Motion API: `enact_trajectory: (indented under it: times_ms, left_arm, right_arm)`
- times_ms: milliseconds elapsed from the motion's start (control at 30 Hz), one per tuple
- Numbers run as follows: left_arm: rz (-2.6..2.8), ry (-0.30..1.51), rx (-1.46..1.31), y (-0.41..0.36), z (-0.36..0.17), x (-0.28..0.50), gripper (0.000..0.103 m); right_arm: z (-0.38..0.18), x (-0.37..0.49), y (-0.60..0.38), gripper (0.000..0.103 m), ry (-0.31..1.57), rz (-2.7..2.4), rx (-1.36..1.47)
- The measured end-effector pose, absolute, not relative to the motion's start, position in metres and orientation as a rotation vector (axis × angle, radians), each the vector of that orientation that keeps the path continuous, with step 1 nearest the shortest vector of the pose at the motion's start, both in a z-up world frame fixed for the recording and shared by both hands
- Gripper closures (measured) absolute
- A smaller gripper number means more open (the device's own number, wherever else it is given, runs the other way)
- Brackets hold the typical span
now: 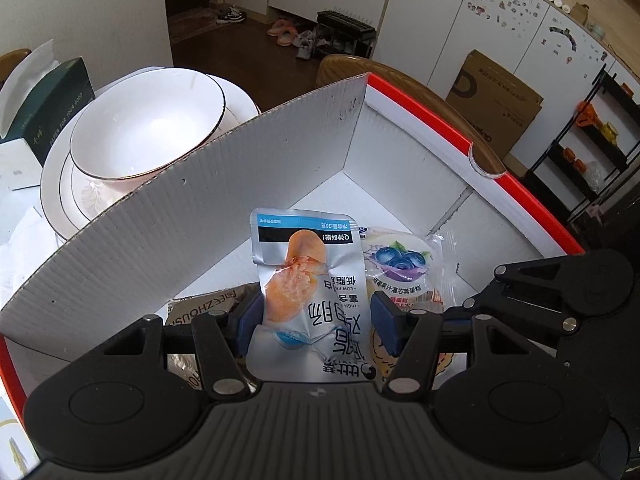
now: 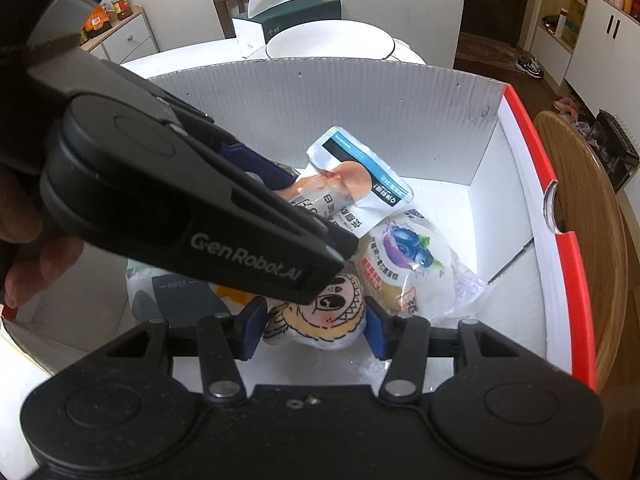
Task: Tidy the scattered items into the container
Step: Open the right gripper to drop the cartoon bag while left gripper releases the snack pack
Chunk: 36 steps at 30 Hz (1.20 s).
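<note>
A white corrugated box (image 1: 160, 220) with a red rim holds the snacks. My left gripper (image 1: 318, 322) is shut on a silver chicken-breast pouch (image 1: 308, 280), which hangs crumpled and tilted over the box floor. The right wrist view shows that same pouch (image 2: 360, 176) raised above the other packs. A blueberry cake packet (image 1: 400, 260) lies on the floor beside it. My right gripper (image 2: 316, 330) is low inside the box, and its blue pads touch both sides of a cartoon-face snack packet (image 2: 324, 312). The left gripper (image 2: 308, 204) crosses above it and hides part of the packet.
Stacked white bowls and plates (image 1: 148, 124) and a green tissue box (image 1: 52, 108) stand just beyond the box wall. A wooden chair back (image 2: 580, 200) curves past the red rim. A grey paper pack (image 2: 176, 288) and a brown packet (image 1: 208, 308) also lie in the box.
</note>
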<state>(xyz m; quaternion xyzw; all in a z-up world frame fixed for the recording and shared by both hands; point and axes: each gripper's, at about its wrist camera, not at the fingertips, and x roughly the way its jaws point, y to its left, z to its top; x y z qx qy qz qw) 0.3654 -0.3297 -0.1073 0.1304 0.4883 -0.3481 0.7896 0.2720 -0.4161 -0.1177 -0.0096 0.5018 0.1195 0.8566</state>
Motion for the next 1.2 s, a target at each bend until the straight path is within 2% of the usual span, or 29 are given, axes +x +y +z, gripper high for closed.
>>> enact_trajectory:
  times_ms: [633,1200]
  left_arm:
    - [-0.763,1.023,0.188,-0.312,-0.091,0.355,0.045]
    - [-0.768,0.908,0.12,-0.275,-0.048,0.311,0.044]
  right_arm:
    - [-0.095,0.259,-0.426,0.03,0.993,0.265,0.017]
    - [-0.055,0.227,-0.435,0.02,0.869,0.272,0.048]
